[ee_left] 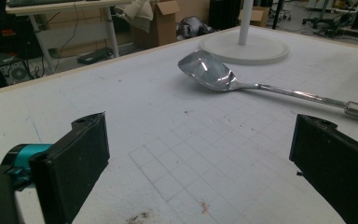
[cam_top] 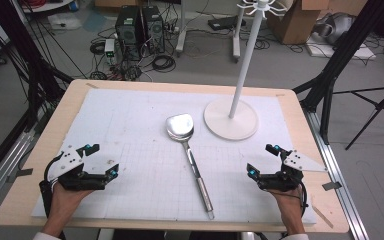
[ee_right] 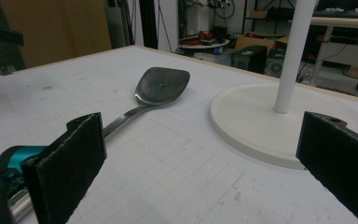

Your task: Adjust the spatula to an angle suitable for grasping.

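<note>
A steel spatula (cam_top: 189,159) lies flat on the white mat (cam_top: 130,130), untouched, midway between two hand-held grippers at the table's near edge. The left gripper (cam_top: 101,160) and the right gripper (cam_top: 263,159) both rest with jaws spread wide and nothing between them. From the left gripper's jaws the spatula (ee_left: 242,81) lies ahead and to the right; from the right gripper's jaws its handle (ee_right: 121,120) runs ahead just past the left jaw, with the white stand (ee_right: 279,116) beyond. The work appears not yet begun: reaching, gripping and lifting all remain.
</note>
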Demonstrator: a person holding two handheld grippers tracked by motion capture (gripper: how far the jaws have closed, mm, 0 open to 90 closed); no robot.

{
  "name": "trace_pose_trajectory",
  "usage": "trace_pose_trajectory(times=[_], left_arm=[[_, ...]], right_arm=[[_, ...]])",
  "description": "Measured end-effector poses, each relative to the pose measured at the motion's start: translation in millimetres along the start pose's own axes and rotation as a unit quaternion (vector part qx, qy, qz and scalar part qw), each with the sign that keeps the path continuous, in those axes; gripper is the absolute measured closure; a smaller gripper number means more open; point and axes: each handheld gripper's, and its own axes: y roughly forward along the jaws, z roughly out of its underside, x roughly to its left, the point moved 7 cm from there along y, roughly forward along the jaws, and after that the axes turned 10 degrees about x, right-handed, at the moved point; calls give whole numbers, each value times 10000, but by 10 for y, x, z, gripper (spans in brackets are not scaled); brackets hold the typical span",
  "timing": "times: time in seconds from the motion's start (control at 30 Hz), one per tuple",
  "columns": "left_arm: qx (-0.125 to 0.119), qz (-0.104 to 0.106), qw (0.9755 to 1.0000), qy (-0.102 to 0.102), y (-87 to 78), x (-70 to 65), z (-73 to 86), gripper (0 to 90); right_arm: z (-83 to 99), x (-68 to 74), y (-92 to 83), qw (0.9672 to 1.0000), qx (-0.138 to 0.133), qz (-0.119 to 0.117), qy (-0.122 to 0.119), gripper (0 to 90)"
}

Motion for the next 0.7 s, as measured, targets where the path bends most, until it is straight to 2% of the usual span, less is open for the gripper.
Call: trace_pose_trajectory(times=[0.27,0.53,0.6,0.7], left_arm=[[29,-55,10000,-24,11,14,12,52],[42,-38,10000,44,-15,-20,13,52],[39,-22,10000,38,-16,-19,13,52],[43,-7,10000,13,-9,-7,15,52]], right_arm=[[27,-23,36,9999,73,-43,68,3],[-19,6,16,9999,33,-130,-4,3],[-57,24,12,9999,16,-155,-73,3],[-99,65,18,9993,138,-226,-246,3]])
